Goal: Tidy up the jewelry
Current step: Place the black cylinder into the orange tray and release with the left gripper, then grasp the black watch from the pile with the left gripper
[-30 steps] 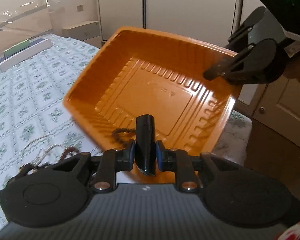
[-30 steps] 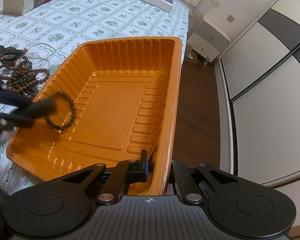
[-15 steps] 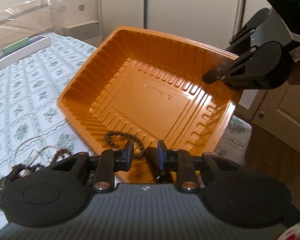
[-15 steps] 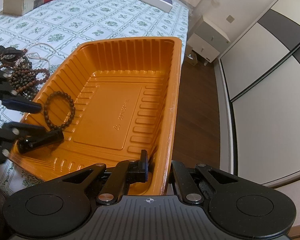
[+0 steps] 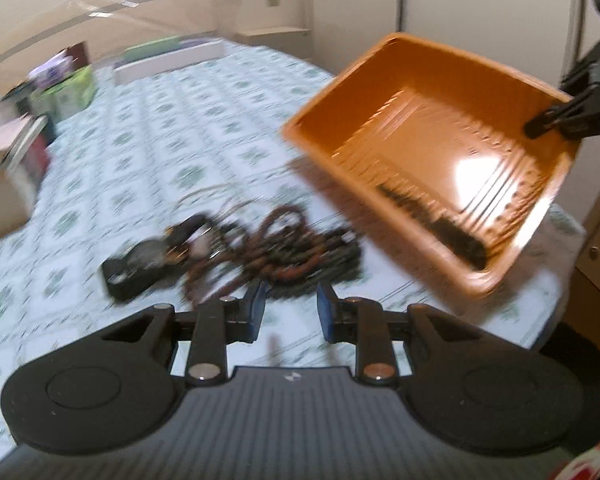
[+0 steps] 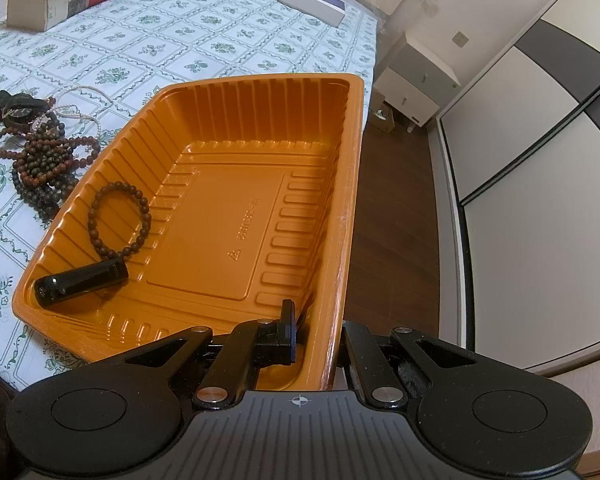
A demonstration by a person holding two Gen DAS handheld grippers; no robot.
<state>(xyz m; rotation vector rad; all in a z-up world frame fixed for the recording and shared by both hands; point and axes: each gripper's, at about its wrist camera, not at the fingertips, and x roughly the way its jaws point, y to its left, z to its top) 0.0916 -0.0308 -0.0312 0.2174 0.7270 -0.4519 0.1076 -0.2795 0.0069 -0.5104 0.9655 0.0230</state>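
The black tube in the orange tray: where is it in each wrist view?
Left wrist view: black tube blurred, right of centre, low in the orange tray.
Right wrist view: black tube lower left, in the tray's near-left corner, below the bead bracelet.
Shared landmark: the pile of beads on the cloth.

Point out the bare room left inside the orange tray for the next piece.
The orange tray is bare across its flat middle and far end. Crowded: the near-left corner, where the bead bracelet meets the black cylinder.
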